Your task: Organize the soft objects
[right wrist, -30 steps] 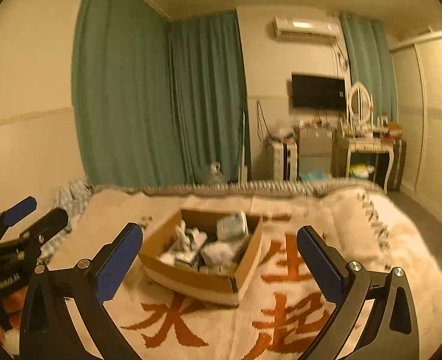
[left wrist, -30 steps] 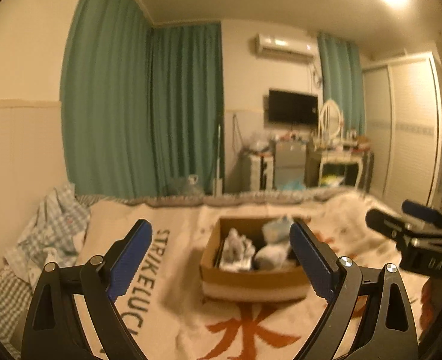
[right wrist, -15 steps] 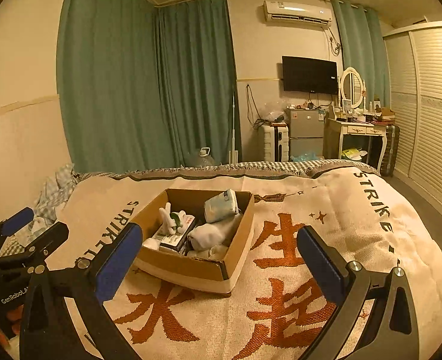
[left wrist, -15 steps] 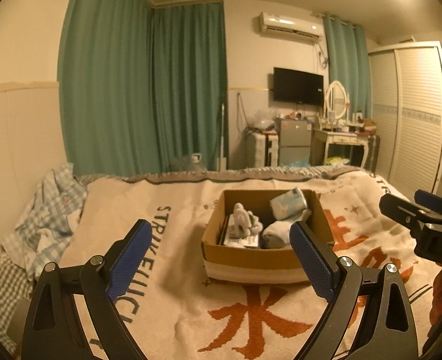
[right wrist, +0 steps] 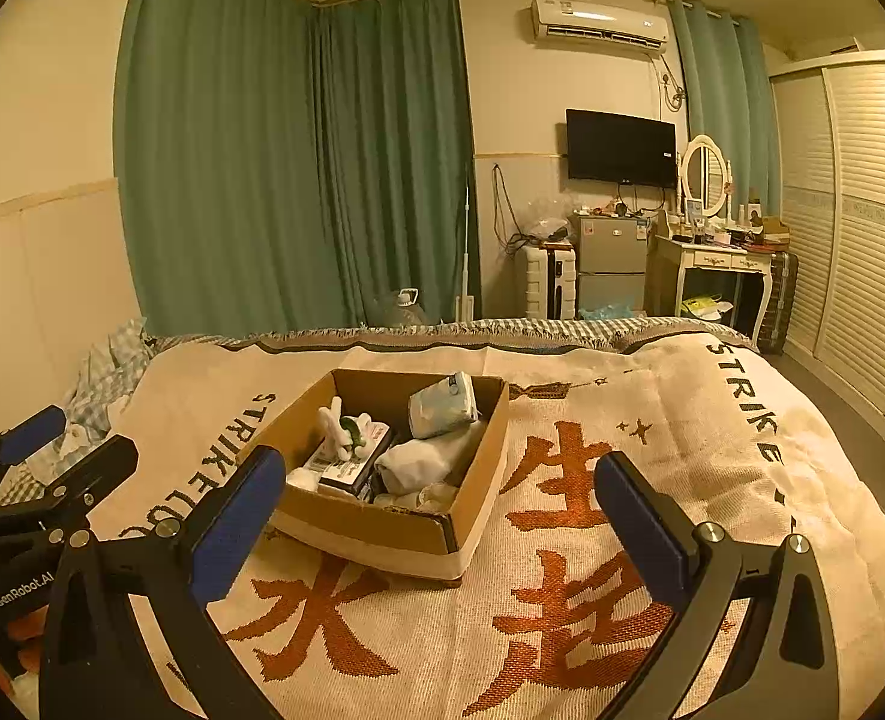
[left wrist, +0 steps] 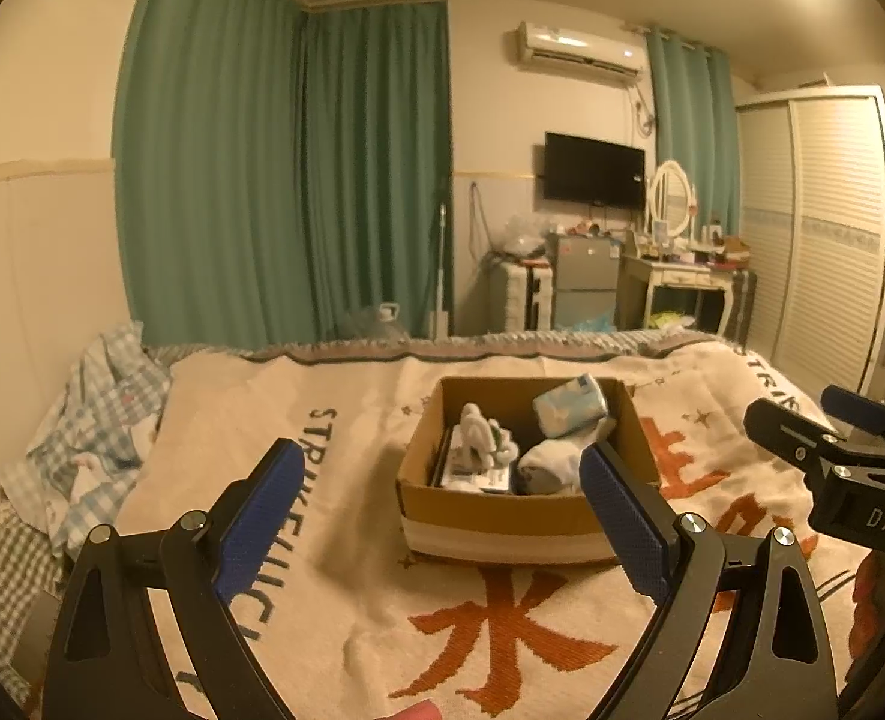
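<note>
A cardboard box (left wrist: 502, 519) sits on the bed's cream blanket; it also shows in the right wrist view (right wrist: 382, 531). Inside lie a white plush toy (left wrist: 481, 435) (right wrist: 343, 429), a pale blue soft pack (left wrist: 568, 405) (right wrist: 442, 405), rolled white socks (left wrist: 547, 462) (right wrist: 418, 462) and a flat printed package (right wrist: 352, 462). My left gripper (left wrist: 442, 510) is open and empty, held in front of the box. My right gripper (right wrist: 436, 516) is open and empty, also short of the box, to its right.
A crumpled checked cloth (left wrist: 94, 420) lies at the bed's left edge by the wall. Beyond the bed stand green curtains (left wrist: 286, 180), a small fridge (left wrist: 583, 282), a dressing table (left wrist: 682, 282) and a wardrobe (left wrist: 826, 240).
Both views tilted down and drew a little nearer the box, which now sits higher and larger in frame. Both grippers stayed open.
</note>
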A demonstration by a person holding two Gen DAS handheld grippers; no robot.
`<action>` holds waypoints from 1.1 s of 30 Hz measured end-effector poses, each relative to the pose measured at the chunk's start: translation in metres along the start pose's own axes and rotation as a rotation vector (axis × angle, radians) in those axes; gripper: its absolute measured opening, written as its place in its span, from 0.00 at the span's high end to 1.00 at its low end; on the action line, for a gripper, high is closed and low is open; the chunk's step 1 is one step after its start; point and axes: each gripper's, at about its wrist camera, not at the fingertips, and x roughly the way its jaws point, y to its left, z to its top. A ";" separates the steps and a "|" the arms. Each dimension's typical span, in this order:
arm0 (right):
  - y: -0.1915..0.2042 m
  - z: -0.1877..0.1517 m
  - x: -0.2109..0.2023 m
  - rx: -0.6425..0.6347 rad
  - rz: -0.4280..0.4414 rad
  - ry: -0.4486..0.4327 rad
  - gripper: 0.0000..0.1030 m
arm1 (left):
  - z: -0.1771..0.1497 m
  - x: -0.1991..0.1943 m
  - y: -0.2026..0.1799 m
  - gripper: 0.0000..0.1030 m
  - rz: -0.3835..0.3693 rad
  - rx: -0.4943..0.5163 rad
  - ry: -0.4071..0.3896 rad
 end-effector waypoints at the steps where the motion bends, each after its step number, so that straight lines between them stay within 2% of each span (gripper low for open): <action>1: 0.000 0.000 0.000 -0.001 0.000 0.000 0.00 | -0.001 -0.001 -0.001 0.08 0.001 -0.002 0.001; 33: 0.002 -0.005 0.004 -0.012 -0.005 0.022 0.00 | -0.003 -0.002 -0.003 0.08 0.002 -0.020 0.012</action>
